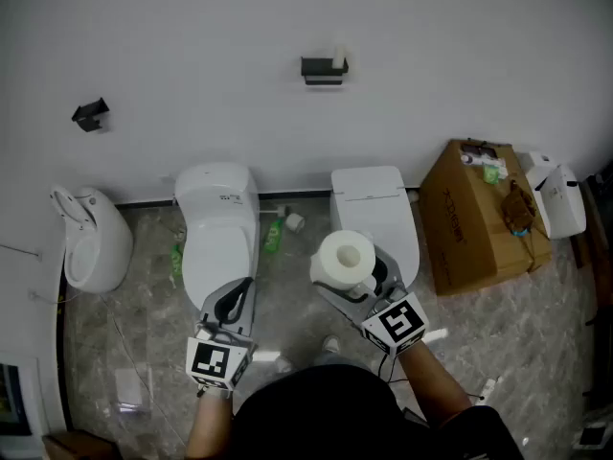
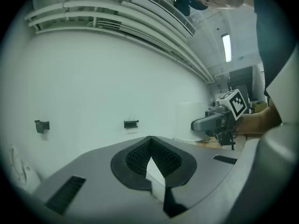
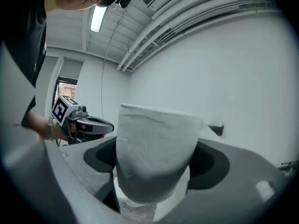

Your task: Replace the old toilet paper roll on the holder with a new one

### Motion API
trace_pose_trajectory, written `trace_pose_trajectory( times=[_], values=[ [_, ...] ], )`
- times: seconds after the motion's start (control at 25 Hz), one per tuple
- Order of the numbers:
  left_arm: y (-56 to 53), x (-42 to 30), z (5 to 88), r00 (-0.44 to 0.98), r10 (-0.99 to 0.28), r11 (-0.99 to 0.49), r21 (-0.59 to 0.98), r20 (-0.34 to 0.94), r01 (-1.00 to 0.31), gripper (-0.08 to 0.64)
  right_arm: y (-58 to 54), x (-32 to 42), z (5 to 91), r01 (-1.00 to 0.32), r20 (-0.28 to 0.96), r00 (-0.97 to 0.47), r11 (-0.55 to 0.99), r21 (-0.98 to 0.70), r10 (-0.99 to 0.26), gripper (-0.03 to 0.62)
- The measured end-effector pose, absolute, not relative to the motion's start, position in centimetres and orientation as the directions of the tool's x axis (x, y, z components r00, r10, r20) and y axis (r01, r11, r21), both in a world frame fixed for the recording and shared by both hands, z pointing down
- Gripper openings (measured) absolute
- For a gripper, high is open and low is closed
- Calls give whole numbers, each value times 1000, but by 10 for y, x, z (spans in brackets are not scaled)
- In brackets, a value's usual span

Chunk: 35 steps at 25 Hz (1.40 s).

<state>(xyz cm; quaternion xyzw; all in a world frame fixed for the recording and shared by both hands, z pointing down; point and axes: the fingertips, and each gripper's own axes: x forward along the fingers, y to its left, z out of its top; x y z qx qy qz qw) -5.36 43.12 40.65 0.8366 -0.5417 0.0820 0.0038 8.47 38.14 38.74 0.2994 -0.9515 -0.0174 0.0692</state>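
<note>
Toilet paper roll (image 1: pixel 345 255), full, upright between fingers of right gripper (image 1: pixel 351 278): fingers spread wide, clamped on its sides, near person. Left gripper (image 1: pixel 232 303): fingers closed, empty. Holder (image 1: pixel 324 68) on far wall, well apart from roll; small white piece at its right end, old roll or not unclear. Judgement: new roll in hand; carrying over, clearing holder, mounting all left.

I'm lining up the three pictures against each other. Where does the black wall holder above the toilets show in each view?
Head view: wall holder at top centre.
Left gripper view: wall holder near the middle, to the right of the other black bracket.
Right gripper view: wall holder right of centre, just past the toilet paper roll.
Shared landmark: the white wall it hangs on.
</note>
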Motion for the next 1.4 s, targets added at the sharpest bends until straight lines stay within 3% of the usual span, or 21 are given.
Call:
trace_pose_trajectory(
  times=[0.84,1.4],
  values=[
    [297,-1,423,345,-920,-368,-101,187,-925,12,249,142,408,-549,101,-834,835,-42,-543,434],
    [141,-96,447,424,-886,-440,-52,189,-897,12,112,60,438,-622,163,-776,781,-45,-609,434]
  ],
)
